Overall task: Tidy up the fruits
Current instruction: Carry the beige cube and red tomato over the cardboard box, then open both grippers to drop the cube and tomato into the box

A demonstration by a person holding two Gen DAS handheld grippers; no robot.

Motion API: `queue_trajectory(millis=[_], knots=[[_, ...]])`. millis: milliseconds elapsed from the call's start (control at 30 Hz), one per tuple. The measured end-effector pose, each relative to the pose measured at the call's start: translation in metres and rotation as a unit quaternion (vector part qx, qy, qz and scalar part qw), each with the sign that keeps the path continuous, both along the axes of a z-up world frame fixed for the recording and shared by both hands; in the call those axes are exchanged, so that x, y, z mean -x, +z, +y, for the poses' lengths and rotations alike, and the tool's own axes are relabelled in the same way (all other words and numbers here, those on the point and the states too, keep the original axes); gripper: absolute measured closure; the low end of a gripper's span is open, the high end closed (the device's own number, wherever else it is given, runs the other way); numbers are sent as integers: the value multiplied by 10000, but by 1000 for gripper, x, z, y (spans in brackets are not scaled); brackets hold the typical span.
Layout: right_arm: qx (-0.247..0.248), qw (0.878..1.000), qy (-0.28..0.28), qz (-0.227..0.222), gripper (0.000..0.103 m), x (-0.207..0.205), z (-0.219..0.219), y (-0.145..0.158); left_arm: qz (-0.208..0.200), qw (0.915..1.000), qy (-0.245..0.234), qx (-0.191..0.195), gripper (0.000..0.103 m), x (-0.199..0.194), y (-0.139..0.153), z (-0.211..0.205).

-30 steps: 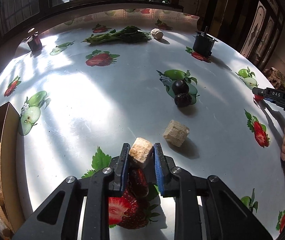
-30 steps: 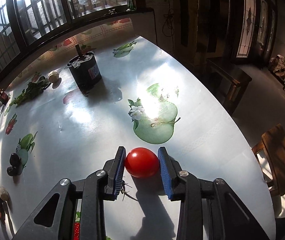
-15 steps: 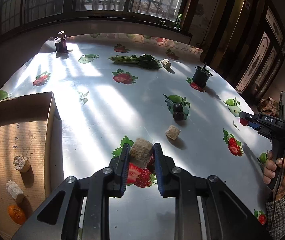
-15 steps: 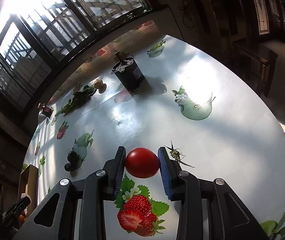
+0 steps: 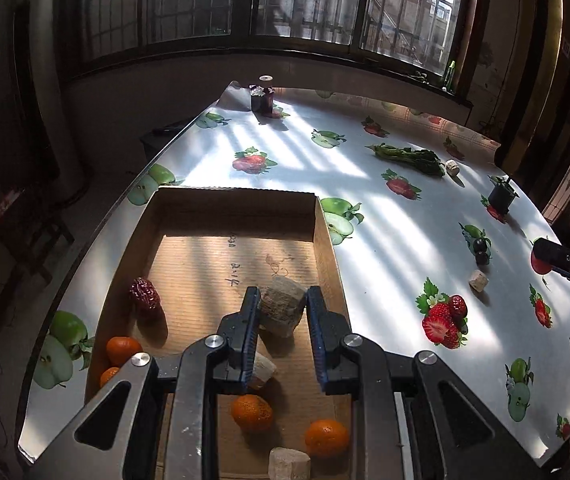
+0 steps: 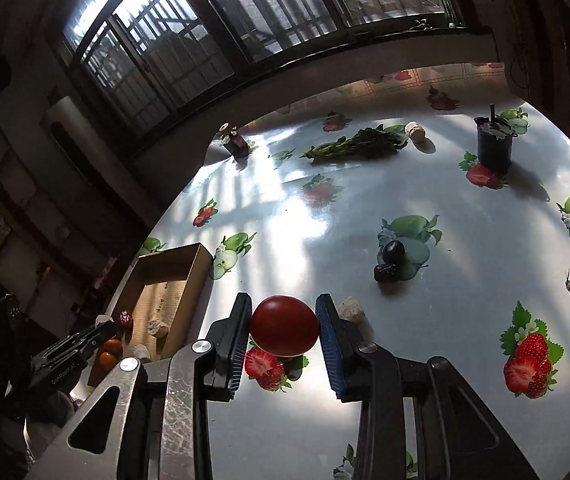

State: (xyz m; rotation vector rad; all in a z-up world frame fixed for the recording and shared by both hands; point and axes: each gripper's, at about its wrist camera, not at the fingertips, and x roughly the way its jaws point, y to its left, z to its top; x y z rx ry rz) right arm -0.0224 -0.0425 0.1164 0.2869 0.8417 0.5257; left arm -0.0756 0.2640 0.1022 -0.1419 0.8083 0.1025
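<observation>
My left gripper point(image 5: 281, 312) is shut on a beige cork-like chunk point(image 5: 282, 307) and holds it above the cardboard box point(image 5: 325, 248). The box holds a red date point(image 5: 145, 294), several oranges point(image 5: 251, 412) and more beige chunks point(image 5: 289, 463). My right gripper point(image 6: 285, 326) is shut on a red tomato point(image 6: 284, 325), held above the table. Two dark fruits point(image 6: 391, 260) and a beige chunk point(image 6: 349, 309) lie on the table ahead of it. The right gripper also shows at the right edge of the left wrist view point(image 5: 541, 258).
The table point(image 5: 385, 240) has a fruit-print cloth. Leafy greens point(image 6: 357, 145) and a cork point(image 6: 416, 132) lie at the back. A black pot point(image 6: 493, 146) stands back right, a small dark jar point(image 5: 262, 98) at the far corner. The box shows in the right wrist view point(image 6: 197, 268).
My left gripper has swung left with the beige chunk, from over the table to over the box. My right gripper has lifted and turned left with the tomato.
</observation>
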Motion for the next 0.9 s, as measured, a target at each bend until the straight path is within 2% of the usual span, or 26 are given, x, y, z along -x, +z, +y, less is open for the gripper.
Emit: queue_trajectory(millis=[100, 267, 433, 533, 700, 767, 900], knots=[[6, 9989, 470, 86, 67, -6, 55, -3, 163, 9996, 246, 37, 80, -12, -7, 33], [146, 9935, 1099, 261, 67, -26, 148, -18, 600, 9963, 473, 407, 80, -49, -33, 72], [589, 9881, 1344, 455, 67, -58, 219, -52, 1097, 9880, 777, 759, 80, -82, -66, 100], [860, 9846, 1399, 598, 67, -72, 242, -72, 1275, 9841, 908, 838, 80, -89, -79, 109], [1152, 9799, 1465, 714, 67, -82, 262, -96, 1199, 9857, 912, 750, 80, -90, -80, 110], [1362, 9781, 1488, 515, 67, -79, 268, -95, 1151, 9859, 893, 824, 78, -90, -79, 112], [1328, 9791, 1468, 473, 66, -75, 268, -93, 966, 9857, 938, 1014, 75, -84, -69, 115]])
